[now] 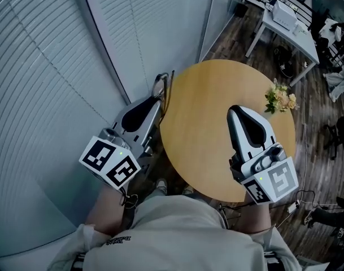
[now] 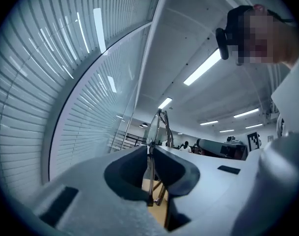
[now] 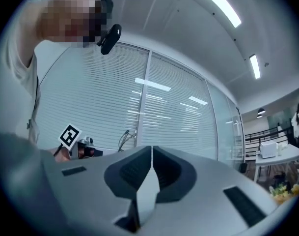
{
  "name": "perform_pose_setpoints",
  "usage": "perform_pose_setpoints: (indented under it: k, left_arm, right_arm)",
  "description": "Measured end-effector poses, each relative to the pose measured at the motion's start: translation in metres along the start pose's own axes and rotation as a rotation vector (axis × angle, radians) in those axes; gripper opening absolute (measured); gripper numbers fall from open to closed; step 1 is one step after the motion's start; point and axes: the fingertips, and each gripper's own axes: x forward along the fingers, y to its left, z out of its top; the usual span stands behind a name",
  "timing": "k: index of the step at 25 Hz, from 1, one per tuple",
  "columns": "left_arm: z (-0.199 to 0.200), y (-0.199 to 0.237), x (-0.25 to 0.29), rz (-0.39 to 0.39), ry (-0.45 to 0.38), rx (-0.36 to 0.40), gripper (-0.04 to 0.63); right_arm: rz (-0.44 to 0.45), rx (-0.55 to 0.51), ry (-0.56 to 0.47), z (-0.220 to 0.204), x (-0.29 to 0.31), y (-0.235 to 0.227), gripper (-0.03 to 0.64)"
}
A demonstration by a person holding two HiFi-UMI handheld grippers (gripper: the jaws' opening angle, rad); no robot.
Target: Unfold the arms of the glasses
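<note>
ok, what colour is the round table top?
Light honey-tan wood. The table top shows best in the head view.

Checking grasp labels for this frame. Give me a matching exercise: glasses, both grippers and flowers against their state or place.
Things:
1. glasses
2. left gripper
3. right gripper
4. flowers

States or places:
A. jaws together, nothing between them
B. on the round table, near its edge
C. shut on a thin frame
D. clamped between jaws, poking past their tips

Pairs: 1-D, 2-C, 3-A, 4-B
</note>
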Motion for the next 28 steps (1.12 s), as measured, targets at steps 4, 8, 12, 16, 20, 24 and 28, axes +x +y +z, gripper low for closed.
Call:
perform_pose_setpoints:
  k: [4,8,12,16,20,24,28]
  left_arm:
    - [-0.003,-0.001,-0.013,0.012,-0.011,-0.01,0.052]
    - [-0.012,0.004,-0.024,0.016,0.001,-0.028,0.052]
    - [-0.012,0.005,-0.031,0.023,0.013,-0.025,0.052]
    - [-0.01,0.004,-0.031,0.022,0.026,-0.017,0.052]
    - [-0.015,0.006,-0.031,0.022,0.032,-0.017,0.052]
    - [-0.017,0.003,-0.03,0.012,0.037,-0.013,0.052]
    - [-0.017,-0.001,-0.027,0.001,0.038,0.005,0.052]
  right_arm:
    - [0.015,0.013,0.009,-0.005,-0.004,0.008,0.034]
    - [0.012,0.016,0.044,-0.019,-0.009,0.012,0.034]
    - [-0.016,0.001,0.069,-0.027,-0.015,0.011,0.034]
    - [-0.036,-0.056,0.096,-0.03,-0.017,0.009,0.034]
    - [-0.023,0.011,0.085,-0.037,-0.016,0.007,0.034]
    - [0.03,0.13,0.011,-0.026,-0.013,0.009,0.034]
    - [0.053,0.12,-0.03,-0.009,-0.002,0.011,0.035]
